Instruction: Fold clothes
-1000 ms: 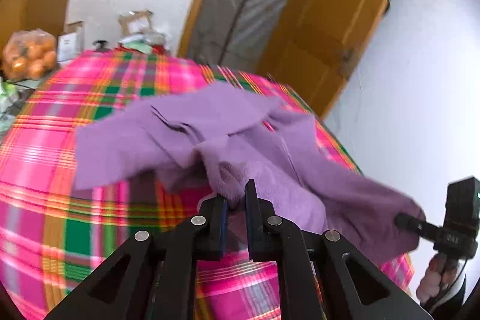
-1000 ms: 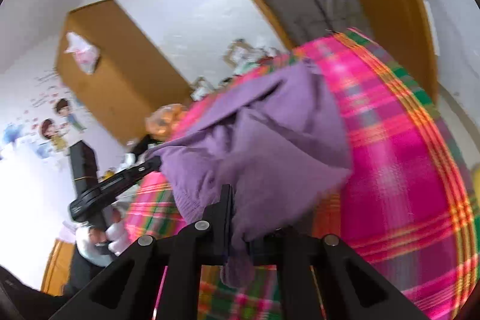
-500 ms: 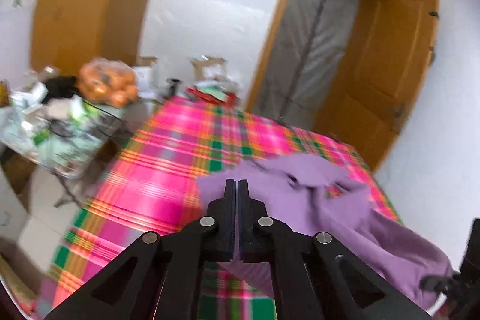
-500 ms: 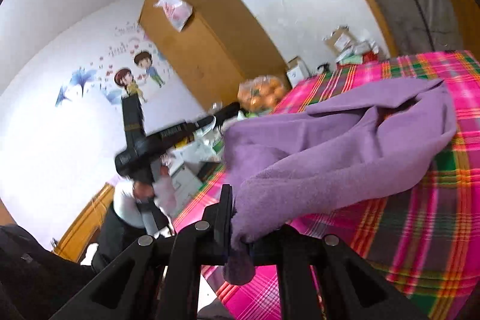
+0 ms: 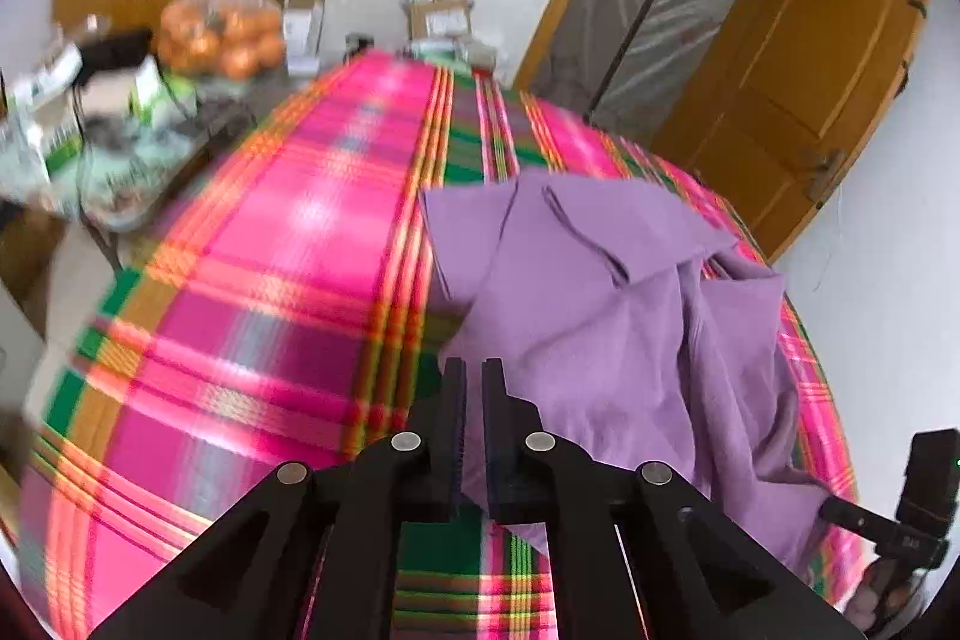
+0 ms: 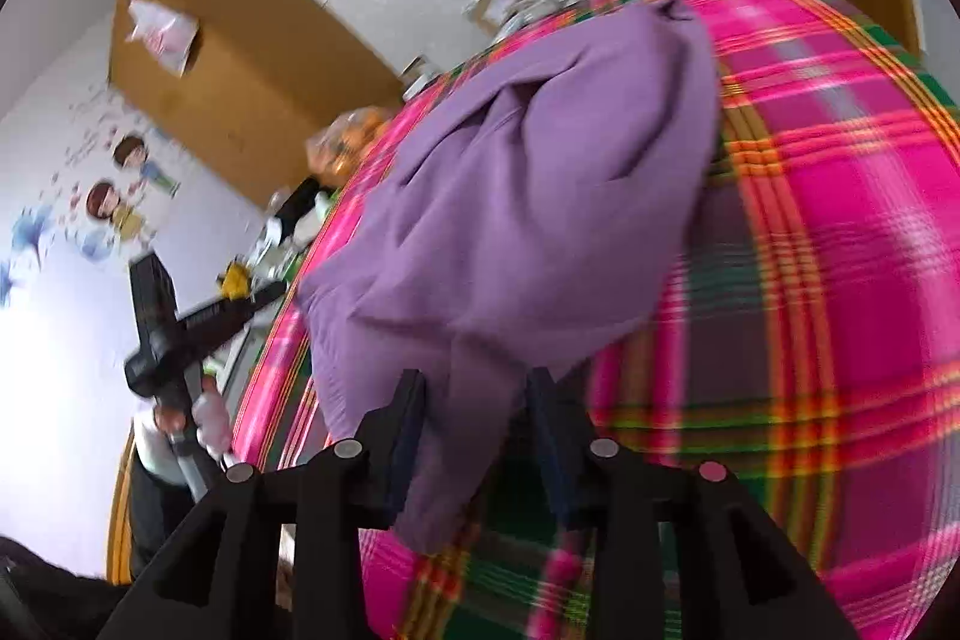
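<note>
Two grippers work over one purple garment [image 5: 606, 316] that lies rumpled on a bed spread with a pink, green and orange plaid cloth [image 5: 282, 268]. Farthest left in the left wrist view, off the bed's edge, stands a cluttered side table [image 5: 120, 142] with a bag of oranges [image 5: 222, 31] behind it, both blurred. Next comes a broad bare stretch of plaid, and then the left gripper [image 5: 473, 370], its jaws drawn almost together with only a thin slit between them and no cloth in that slit; its tips sit at the garment's left hem, the purple fabric spreading away to the right and ahead of it, with a flat folded panel toward the far side and a crumpled heap nearer the right edge of the bed. At the far right of that view a wooden door [image 5: 798, 112] stands open. In the right wrist view the right gripper [image 6: 477, 382] is at the garment's near end: its jaws are opening, standing wide apart, and a hanging tail of the purple cloth droops between them, lying against the left finger and clear of the right one. Beyond the tips the garment bulges up over the plaid.
</note>
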Available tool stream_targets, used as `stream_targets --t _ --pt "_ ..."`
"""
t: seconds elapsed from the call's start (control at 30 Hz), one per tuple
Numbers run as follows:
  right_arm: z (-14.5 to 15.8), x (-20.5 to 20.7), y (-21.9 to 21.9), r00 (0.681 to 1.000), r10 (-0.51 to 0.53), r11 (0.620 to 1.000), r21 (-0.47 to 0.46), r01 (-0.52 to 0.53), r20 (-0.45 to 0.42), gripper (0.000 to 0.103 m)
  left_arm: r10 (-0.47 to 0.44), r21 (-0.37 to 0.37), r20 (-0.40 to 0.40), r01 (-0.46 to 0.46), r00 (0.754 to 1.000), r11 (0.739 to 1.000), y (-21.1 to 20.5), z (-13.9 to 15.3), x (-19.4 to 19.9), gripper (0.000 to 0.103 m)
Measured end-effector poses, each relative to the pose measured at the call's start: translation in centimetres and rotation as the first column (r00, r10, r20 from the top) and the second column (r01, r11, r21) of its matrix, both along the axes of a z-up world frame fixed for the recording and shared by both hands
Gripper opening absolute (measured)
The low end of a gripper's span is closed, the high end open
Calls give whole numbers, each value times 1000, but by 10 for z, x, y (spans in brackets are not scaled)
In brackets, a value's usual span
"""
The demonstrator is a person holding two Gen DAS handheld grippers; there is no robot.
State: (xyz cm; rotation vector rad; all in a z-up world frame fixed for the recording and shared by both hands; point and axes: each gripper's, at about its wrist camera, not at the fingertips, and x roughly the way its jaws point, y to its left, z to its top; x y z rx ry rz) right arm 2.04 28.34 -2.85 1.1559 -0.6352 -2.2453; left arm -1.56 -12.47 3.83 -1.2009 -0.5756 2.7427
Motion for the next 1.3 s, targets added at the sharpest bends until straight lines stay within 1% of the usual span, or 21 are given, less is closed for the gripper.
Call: stream_targets --t 0.1,0.17,0.23,0.3,0.4,0.47,0.5,0.53,0.6,0.63,0.73,0.8,0.93,1.03,1.07,1.1,1.2,1.3 --pt "0 2 4 1000 -7 1000 -26 6 -8 39 -30 25 15 30 999 999 5 -11 -1 11" --pt "0 3 2 1000 14 999 -31 -14 -13 40 -48 34 11 47 999 998 9 -14 0 14" --pt "-2 2 -1 1000 30 999 -34 -31 -8 40 -55 47 11 54 998 997 9 -17 -2 21" --pt "-5 1 -3 999 38 999 -38 -38 4 41 -51 57 19 50 998 997 9 -20 -4 23" --pt "-6 2 -5 999 29 999 -39 -28 13 41 -25 48 29 24 999 999 5 -24 -7 23" --pt "-8 2 -5 1000 17 999 -37 -16 15 42 -2 58 21 1 1000 998 -1 -23 -7 24" --pt "-9 2 -5 1000 11 999 -36 -10 16 42 -1 63 20 0 1000 998 -3 -22 -6 28" --pt "-9 2 -5 1000 5 999 -35 -5 17 42 -5 65 21 3 1000 998 -3 -22 -7 33" --pt "-11 2 -5 1000 4 999 -35 -3 22 42 -38 74 29 35 999 997 1 -25 -11 33" --pt "-12 2 -6 1000 4 999 -35 -3 24 42 -60 81 38 57 997 995 5 -28 -13 36" --pt "-12 1 -11 1000 9 999 -33 -8 30 43 -70 51 39 68 997 996 13 -32 -17 37" --pt "-12 0 -15 999 11 999 -31 -10 35 43 -63 52 45 61 997 997 13 -34 -20 37" --pt "-13 -1 -18 999 1 1000 -28 0 47 43 -57 -26 27 57 998 998 23 -34 -20 34" --pt "-13 -1 -18 998 -15 999 -27 17 53 43 -49 -95 13 50 999 994 31 -34 -17 19" --pt "-13 -2 -19 998 -20 999 -26 22 55 43 -42 -108 10 43 999 993 31 -34 -16 17" --pt "-13 -3 -20 998 -25 999 -25 26 56 43 -35 -116 7 35 999 993 29 -34 -16 13" --pt "-12 -4 -20 998 -38 999 -25 39 56 43 23 -127 -4 -23 1000 992 16 -31 -12 10" --pt "-12 -6 -20 998 -45 999 -23 46 53 43 106 -131 -19 -108 994 986 -8 -25 -9 10"
